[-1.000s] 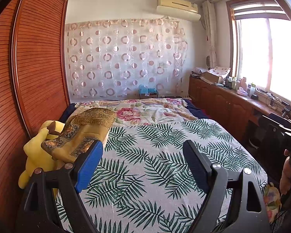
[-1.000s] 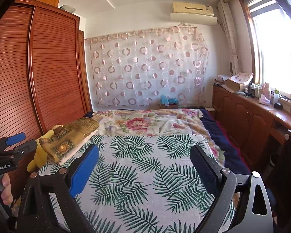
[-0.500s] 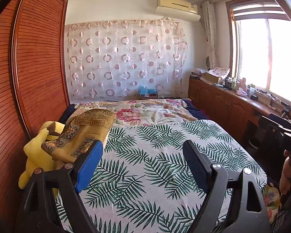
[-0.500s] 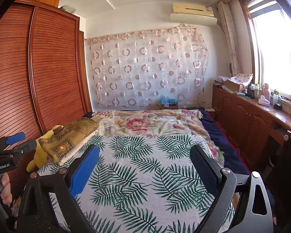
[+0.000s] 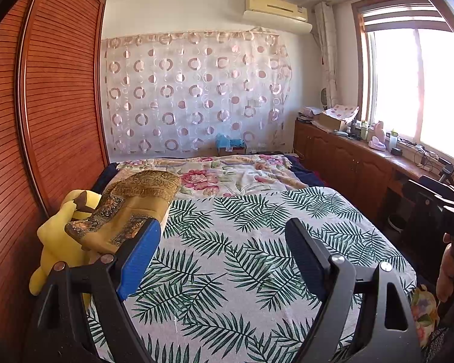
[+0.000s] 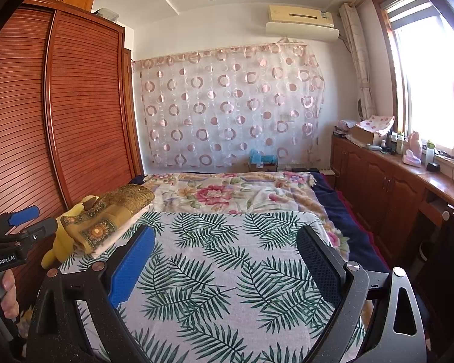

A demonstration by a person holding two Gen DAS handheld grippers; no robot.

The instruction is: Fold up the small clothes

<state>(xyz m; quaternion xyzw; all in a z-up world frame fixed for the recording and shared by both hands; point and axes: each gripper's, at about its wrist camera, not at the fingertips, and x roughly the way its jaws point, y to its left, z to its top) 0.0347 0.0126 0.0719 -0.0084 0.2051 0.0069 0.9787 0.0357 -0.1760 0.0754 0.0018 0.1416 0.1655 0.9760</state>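
Left gripper [image 5: 224, 242]: jaws stand wide apart, with nothing between the pads. Only the palm-leaf bedspread [image 5: 245, 242] shows through the gap, below and beyond the fingertips. The gripper hangs above the bed without touching it.

Right gripper [image 6: 225, 249]: jaws likewise spread wide and empty. The same palm-leaf bedspread [image 6: 221, 272] fills the space between the two fingers, and the gripper is clear of it.

Task item: no loose small garment can be made out on the bedspread in either view. The only folded textile visible is a gold patterned cloth [image 5: 130, 205], lying beyond and to the left of the left gripper's blue finger [image 5: 139, 254]. It rests partly on a yellow plush toy [image 5: 57, 239] at the bed's left edge, beside the slatted wooden wardrobe [image 5: 51, 106]. Neither gripper touches it. In the right wrist view the gold patterned cloth [image 6: 112, 214] sits beyond and left of the blue finger [image 6: 133, 266], on top of a white folded layer.

Ahead of both sets of jaws, past the bedspread, lies a floral quilt [image 5: 230, 175], then a circle-patterned curtain [image 5: 193, 96].

At the left edge of the right wrist view, a hand [image 6: 3, 296] holds the left gripper's handle.
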